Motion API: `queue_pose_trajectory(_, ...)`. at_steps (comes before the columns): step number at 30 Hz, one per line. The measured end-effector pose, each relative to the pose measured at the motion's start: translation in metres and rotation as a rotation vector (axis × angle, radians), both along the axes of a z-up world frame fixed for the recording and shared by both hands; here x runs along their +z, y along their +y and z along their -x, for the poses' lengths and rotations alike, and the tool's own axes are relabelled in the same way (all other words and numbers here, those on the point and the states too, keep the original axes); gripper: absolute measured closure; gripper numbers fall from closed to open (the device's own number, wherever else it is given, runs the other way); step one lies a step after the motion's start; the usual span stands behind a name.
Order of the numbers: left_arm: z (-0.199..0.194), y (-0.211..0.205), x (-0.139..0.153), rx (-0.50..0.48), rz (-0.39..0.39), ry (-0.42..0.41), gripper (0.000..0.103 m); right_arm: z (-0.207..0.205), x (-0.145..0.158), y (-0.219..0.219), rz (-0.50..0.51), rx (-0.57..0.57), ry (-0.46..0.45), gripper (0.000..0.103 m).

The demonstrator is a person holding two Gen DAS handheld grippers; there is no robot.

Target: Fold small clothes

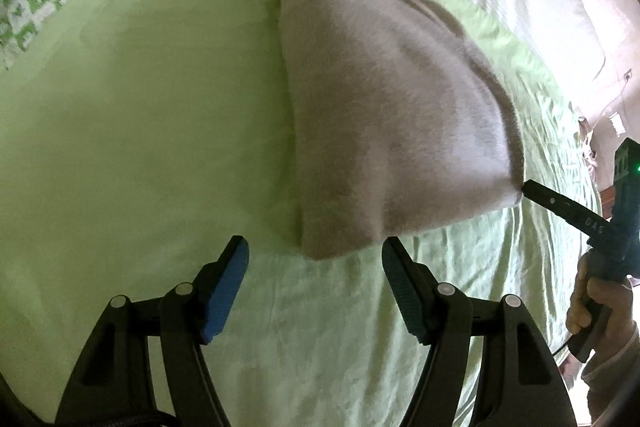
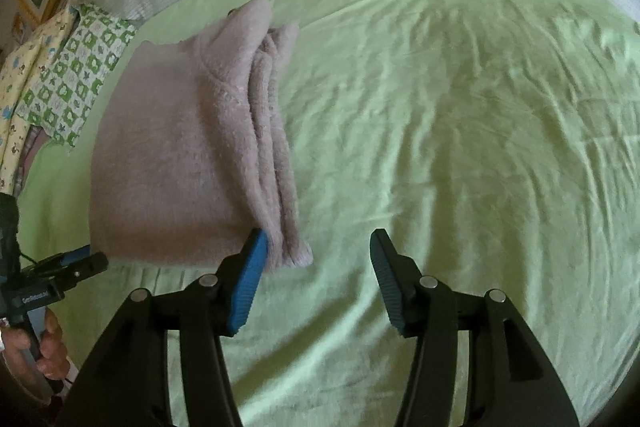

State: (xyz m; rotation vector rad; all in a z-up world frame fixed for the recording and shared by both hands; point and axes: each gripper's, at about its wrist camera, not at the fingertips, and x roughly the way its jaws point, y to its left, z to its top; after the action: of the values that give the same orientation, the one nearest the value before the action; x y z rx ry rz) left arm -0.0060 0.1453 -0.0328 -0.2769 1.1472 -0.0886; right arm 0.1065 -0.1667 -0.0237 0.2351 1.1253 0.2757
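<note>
The folded, fuzzy pale-pink fleece garment (image 1: 384, 107) lies on the wrinkled light-green bedsheet (image 1: 140, 147). The left gripper (image 1: 316, 255) stands wide open, the garment's near corner just ahead between its fingertips, untouched. The right gripper (image 2: 318, 247) is also open and empty, its left blue pad (image 2: 250, 283) beside the garment's stacked edge.

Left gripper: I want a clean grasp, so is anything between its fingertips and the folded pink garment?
No. In the left wrist view, the left gripper sits just short of the pink garment; only bare green sheet shows between.
</note>
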Motion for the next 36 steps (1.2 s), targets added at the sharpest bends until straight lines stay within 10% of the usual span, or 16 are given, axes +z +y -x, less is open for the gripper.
queue_pose_trajectory(26,0.070,-0.009,0.043,0.009,-0.160,-0.161,0.025,0.078,0.053,0.052,-0.072,0.098,-0.206,0.033)
queue_pose_trajectory(36,0.014,0.019,0.044,0.130,-0.089,-0.131,0.023,0.018,0.051,0.045,-0.068,0.029,-0.200,0.033)
